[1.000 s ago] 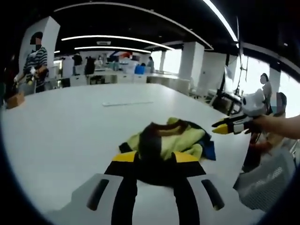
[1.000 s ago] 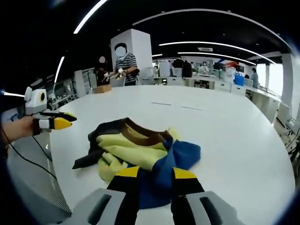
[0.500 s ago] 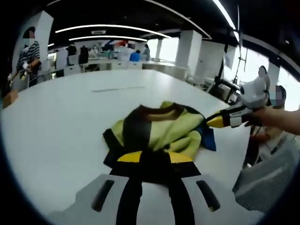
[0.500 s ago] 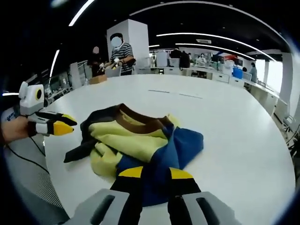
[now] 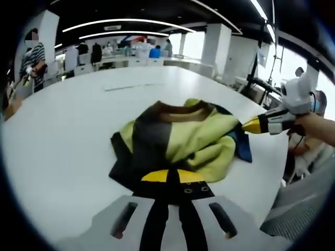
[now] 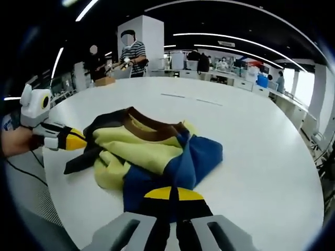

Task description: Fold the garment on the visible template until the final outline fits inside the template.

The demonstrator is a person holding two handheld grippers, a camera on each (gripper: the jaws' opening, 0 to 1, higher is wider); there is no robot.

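A crumpled garment (image 5: pixel 180 138) in yellow-green, black, brown and blue is lying on a big white table (image 5: pixel 63 130).

In the left gripper view, the left gripper (image 5: pixel 170 178) is rising from 6 o'clock with its yellow-tipped jaws pressed together, and the tips are sitting at the near black edge of the garment; I cannot tell if any cloth is caught between them. The right gripper (image 5: pixel 251 126) is coming in from 3 o'clock, its yellow tip at the blue edge of the cloth.

In the right gripper view, the right gripper (image 6: pixel 170 193) is also showing its jaws pressed together at the blue part of the garment (image 6: pixel 152 151). The left gripper (image 6: pixel 78 142) is reaching in from 9 o'clock, just beside a black sleeve.

A person in a striped shirt (image 6: pixel 132 55) is standing beyond the table.
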